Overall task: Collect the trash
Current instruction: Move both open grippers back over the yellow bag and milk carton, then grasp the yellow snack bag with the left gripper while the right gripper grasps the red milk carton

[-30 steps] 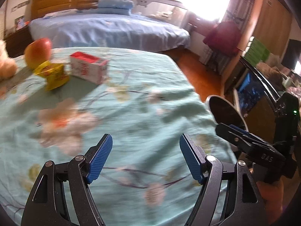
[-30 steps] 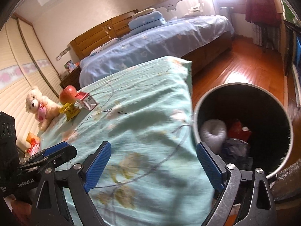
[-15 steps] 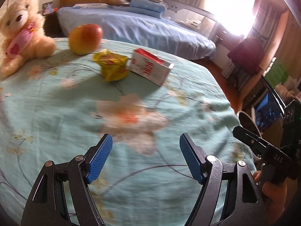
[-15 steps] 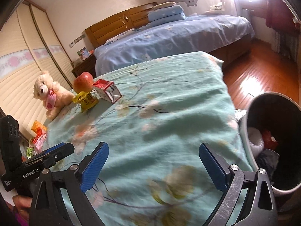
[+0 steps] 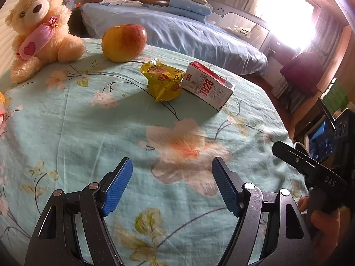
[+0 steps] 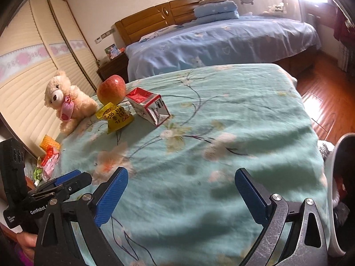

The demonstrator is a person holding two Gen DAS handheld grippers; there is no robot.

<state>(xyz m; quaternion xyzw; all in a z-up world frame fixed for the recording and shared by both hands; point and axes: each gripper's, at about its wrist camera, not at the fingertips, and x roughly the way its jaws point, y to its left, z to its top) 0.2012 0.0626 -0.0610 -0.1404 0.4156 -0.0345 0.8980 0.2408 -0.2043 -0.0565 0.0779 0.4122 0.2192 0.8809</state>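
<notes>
A crumpled yellow snack wrapper (image 5: 164, 82) and a red-and-white carton (image 5: 207, 86) marked 1928 lie side by side on the teal flowered table cover (image 5: 111, 137). Both also show in the right wrist view, the wrapper (image 6: 115, 116) and the carton (image 6: 148, 105). My left gripper (image 5: 172, 186) is open and empty, low over the cover, well short of the wrapper. My right gripper (image 6: 180, 196) is open and empty over the near part of the cover. The trash bin (image 6: 339, 177) shows only as a rim at the right edge.
An apple (image 5: 124, 43) and a teddy bear (image 5: 40, 26) stand behind the trash. More small wrappers (image 6: 47, 155) lie off the table's left edge. A blue bed (image 6: 221, 40) is behind, wooden floor (image 6: 326, 102) to the right.
Both grippers swung left, away from the bin, toward the wrapper and carton. The left one moved closer to them. The bin slid almost out of the right wrist view.
</notes>
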